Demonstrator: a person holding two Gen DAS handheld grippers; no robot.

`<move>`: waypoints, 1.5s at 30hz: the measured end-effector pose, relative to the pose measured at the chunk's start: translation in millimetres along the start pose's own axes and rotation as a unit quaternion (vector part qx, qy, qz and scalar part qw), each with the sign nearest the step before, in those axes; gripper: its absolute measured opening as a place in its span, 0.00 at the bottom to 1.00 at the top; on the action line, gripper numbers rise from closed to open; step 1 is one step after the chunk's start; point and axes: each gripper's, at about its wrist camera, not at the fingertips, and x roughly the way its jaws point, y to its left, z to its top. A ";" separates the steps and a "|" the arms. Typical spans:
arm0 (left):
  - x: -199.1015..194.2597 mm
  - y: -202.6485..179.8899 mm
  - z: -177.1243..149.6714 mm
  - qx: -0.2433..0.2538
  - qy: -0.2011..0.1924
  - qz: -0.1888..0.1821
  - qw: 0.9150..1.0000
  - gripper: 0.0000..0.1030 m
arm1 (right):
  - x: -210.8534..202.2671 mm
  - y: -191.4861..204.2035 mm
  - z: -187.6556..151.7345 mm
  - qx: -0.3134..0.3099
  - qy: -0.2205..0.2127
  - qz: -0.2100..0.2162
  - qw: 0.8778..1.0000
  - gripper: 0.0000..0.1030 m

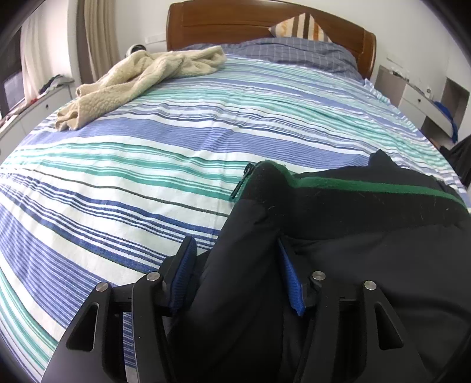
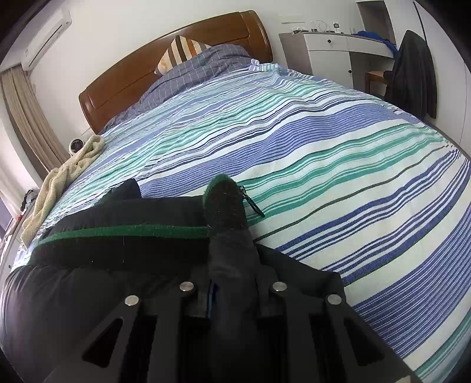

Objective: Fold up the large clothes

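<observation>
Both angled down over bed: left gripper spread, loose round black jacket; right gripper pinching its collar.

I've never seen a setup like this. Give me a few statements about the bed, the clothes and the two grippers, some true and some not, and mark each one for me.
1. The dark jacket has a green-edged collar. True.
2. The right gripper stands wide open with nothing between its fingers. False: it is shut on a fold of the jacket.
3. The cream fleece garment lies on the striped bedspread, apart from the jacket. True.
4. The left gripper is clamped tight. False: its blue pads stand apart, with jacket fabric between them.
5. The headboard is white metal. False: it is brown wood.
</observation>
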 end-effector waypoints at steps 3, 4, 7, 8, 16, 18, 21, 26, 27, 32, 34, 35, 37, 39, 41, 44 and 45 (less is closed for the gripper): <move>0.9 1.0 1.0 -0.003 0.003 0.001 1.000 0.59 | -0.1 -4.2 0.1 0.009 -0.002 0.010 1.000 0.17; 1.7 2.6 1.7 -0.006 0.006 0.001 1.000 0.63 | 0.5 -5.3 0.4 0.013 -0.001 0.013 1.000 0.17; 2.5 9.4 3.9 -0.024 0.017 0.003 1.000 0.75 | 1.7 -6.5 2.6 0.017 0.002 0.017 1.000 0.17; 2.1 10.5 4.2 -0.027 0.020 0.005 0.999 0.80 | 1.7 -6.9 2.9 0.019 0.003 0.019 1.000 0.17; -71.7 -2.3 2.9 -0.008 0.026 -0.004 1.000 0.86 | 0.8 -18.1 4.1 0.043 0.007 0.052 0.998 0.20; -109.7 -19.1 -6.1 0.023 0.011 -0.026 0.999 0.88 | 1.1 -20.5 4.7 0.049 0.011 0.060 0.997 0.21; -145.9 -42.0 -17.3 0.065 0.000 -0.051 0.997 0.94 | 2.4 -24.8 10.5 0.062 0.034 0.077 0.995 0.23; -172.4 -76.5 -26.0 0.124 0.010 -0.096 0.988 0.94 | -37.0 -29.9 26.9 0.058 0.054 0.083 0.993 0.45; -173.2 -82.3 -24.8 0.127 0.012 -0.107 0.986 0.94 | -52.3 -29.2 26.6 0.053 0.040 0.092 0.994 0.45; -149.1 -115.7 4.9 0.106 0.008 -0.115 0.988 0.94 | -118.1 -20.5 10.8 -0.005 0.018 0.136 0.991 0.48; -129.4 -126.4 20.7 0.091 0.012 -0.114 0.989 0.94 | -133.9 -13.4 0.1 -0.026 0.022 0.154 0.987 0.48; -114.7 -133.0 28.9 0.085 0.023 -0.115 0.989 0.94 | -142.4 -9.5 -6.5 -0.034 0.019 0.164 0.986 0.48; -90.0 -144.0 33.7 0.085 0.040 -0.117 0.989 0.94 | -157.4 -4.4 -22.3 -0.036 0.007 0.179 0.983 0.48; -65.7 -154.2 27.8 0.097 0.072 -0.132 0.984 0.94 | -169.8 -2.7 -41.5 -0.027 -0.004 0.188 0.982 0.49; -36.4 -162.6 9.0 0.126 0.106 -0.130 0.978 0.97 | -179.9 -6.6 -60.1 -0.016 -0.009 0.196 0.980 0.49; -24.5 -164.9 -2.9 0.136 0.087 -0.114 0.980 0.99 | -194.3 -12.9 -91.6 0.014 -0.005 0.206 0.978 0.49; -21.8 -164.4 -4.3 0.134 0.085 -0.113 0.981 0.99 | -197.9 -14.3 -102.2 0.021 -0.001 0.208 0.978 0.49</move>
